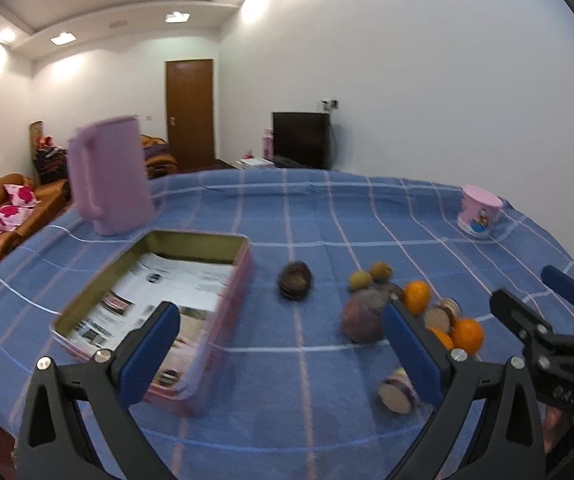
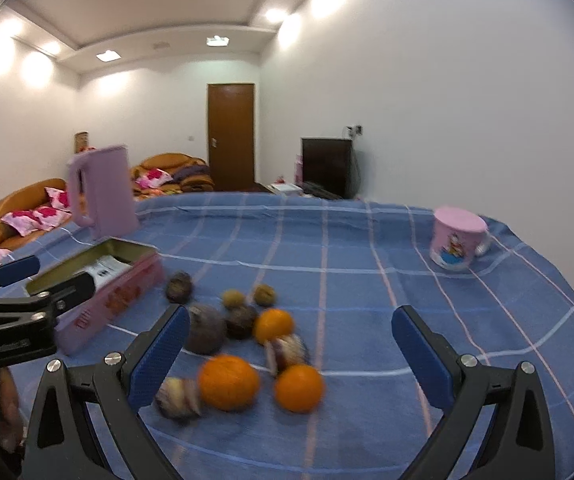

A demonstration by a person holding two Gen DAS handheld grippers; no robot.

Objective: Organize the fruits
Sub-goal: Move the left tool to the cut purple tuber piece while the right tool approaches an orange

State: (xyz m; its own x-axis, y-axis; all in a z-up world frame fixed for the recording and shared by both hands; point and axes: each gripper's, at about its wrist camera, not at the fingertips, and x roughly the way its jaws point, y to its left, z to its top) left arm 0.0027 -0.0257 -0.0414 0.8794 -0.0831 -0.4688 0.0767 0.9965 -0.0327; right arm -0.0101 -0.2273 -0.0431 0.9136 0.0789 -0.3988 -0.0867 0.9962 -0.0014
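Fruits (image 2: 247, 344) lie clustered on the blue checked cloth (image 2: 367, 280) covering the table, right of an open pink tin (image 1: 223, 320) lined with printed paper. Right wrist view: three oranges, nearest one (image 2: 229, 382), second (image 2: 299, 387), third (image 2: 274, 325); a large dull purple fruit (image 2: 205, 330); two small yellow-brown fruits (image 2: 233, 298); cut halves showing pale flesh (image 2: 177, 398). One dark round fruit (image 1: 295, 280) sits apart, between tin and cluster. Left tool (image 1: 283, 354) wide open, holding nothing; its left finger overlaps the tin's near end in view, its right finger stands in front of the cluster, the lone dark fruit beyond the gap between them. Right tool (image 2: 291, 354) also wide open and empty; the oranges and cut halves lie between and just beyond its fingers, toward the left finger. Whether either tool touches the cloth, cannot tell. Lilac pitcher (image 1: 109, 176) upright behind the tin; pink mug (image 2: 457, 238) near the far right table edge, well apart from the fruit. Motion blur throughout.
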